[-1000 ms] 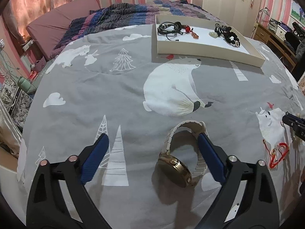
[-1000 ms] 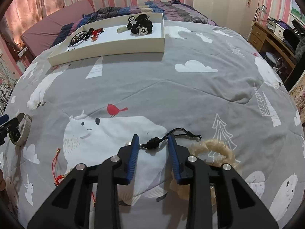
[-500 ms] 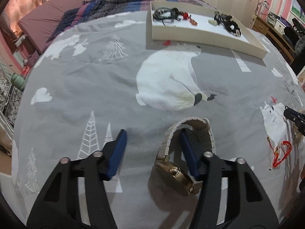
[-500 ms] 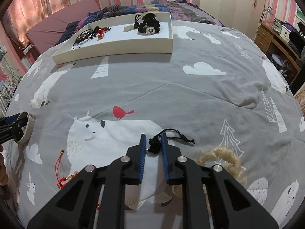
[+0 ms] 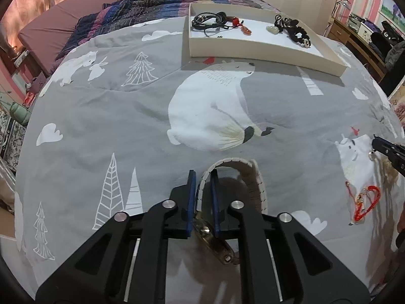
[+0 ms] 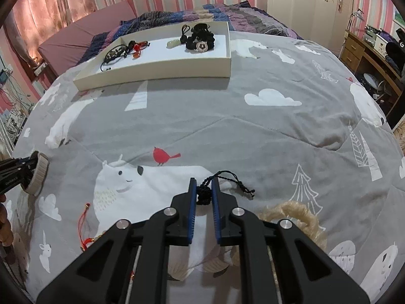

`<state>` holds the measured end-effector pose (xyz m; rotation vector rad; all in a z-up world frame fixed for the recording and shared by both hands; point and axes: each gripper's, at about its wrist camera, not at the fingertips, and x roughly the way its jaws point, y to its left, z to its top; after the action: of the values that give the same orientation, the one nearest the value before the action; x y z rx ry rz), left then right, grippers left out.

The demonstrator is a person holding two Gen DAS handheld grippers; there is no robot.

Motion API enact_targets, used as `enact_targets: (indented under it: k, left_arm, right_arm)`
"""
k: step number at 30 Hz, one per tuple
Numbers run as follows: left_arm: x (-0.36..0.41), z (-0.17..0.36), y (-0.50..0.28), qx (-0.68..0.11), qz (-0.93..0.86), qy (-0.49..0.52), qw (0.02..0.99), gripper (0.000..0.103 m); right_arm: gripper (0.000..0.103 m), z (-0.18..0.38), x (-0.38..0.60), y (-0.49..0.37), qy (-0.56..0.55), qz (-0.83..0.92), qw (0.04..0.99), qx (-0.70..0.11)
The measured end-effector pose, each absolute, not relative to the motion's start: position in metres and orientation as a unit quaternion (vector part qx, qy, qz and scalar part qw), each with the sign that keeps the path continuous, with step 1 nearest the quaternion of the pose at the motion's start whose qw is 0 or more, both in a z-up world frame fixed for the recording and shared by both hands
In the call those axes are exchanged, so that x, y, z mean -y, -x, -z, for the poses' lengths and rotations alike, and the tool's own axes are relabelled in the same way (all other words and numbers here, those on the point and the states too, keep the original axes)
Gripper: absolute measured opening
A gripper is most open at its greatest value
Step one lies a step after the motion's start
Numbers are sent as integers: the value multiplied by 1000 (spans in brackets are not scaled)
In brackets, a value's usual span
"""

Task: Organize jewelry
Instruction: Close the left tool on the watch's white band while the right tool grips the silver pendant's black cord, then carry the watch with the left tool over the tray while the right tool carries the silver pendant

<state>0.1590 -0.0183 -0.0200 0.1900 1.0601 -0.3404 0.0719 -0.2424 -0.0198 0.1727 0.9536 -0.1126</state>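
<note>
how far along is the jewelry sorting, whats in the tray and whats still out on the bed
Done: several dark cords and red-beaded pieces already lie in the white tray. In hand: the left gripper has just closed on the gold watch band, and the right gripper is shut on a black knotted cord. Left: the red string piece and a pale braided loop on the bedspread.
</note>
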Motion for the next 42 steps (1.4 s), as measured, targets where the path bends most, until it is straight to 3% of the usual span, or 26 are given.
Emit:
enact_targets:
  k: [28,42]
  left_arm:
    - [75,-23,-231,-481,198,-68,851,6]
    - [116,-59,-328,-478,197,-68,853,6]
  right_arm:
    - [12,-27,230,-148,-72,-8,899,-431]
    - [12,-80,237,-264,-49,-5,908,-416]
